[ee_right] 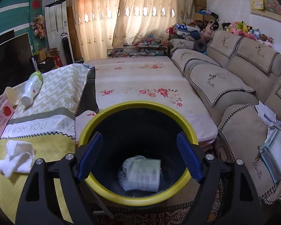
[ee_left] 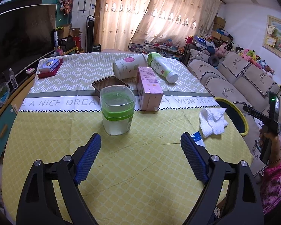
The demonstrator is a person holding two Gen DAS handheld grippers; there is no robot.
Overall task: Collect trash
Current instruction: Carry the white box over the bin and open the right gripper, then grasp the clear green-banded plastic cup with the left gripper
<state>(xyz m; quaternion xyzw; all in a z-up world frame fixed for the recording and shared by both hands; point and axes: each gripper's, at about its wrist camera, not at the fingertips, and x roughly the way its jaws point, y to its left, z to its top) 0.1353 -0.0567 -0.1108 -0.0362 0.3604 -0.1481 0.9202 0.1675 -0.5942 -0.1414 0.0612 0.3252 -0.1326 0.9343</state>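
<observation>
My left gripper (ee_left: 140,138) hangs open over the yellow tablecloth, nothing between its blue pads. Ahead of it stand a clear plastic cup with a green band (ee_left: 117,110), a brown tray (ee_left: 110,86) and a pink carton (ee_left: 149,91). A paper cup (ee_left: 130,65) and a white-green bottle (ee_left: 162,67) lie on their sides behind. A crumpled white tissue (ee_left: 213,120) lies right, a blue-white wrapper (ee_left: 197,139) by the right finger. My right gripper (ee_right: 139,140) is open and empty above the yellow-rimmed black bin (ee_right: 138,105), where a white packet (ee_right: 142,174) lies on the bottom.
A tissue box on a red tray (ee_left: 49,66) sits at the table's far left. The beige sofa (ee_right: 234,78) runs along the right, a flowered bed (ee_right: 140,78) beyond the bin. The bin stands just off the table's right edge. A person's hand (ee_left: 269,140) holds the other gripper.
</observation>
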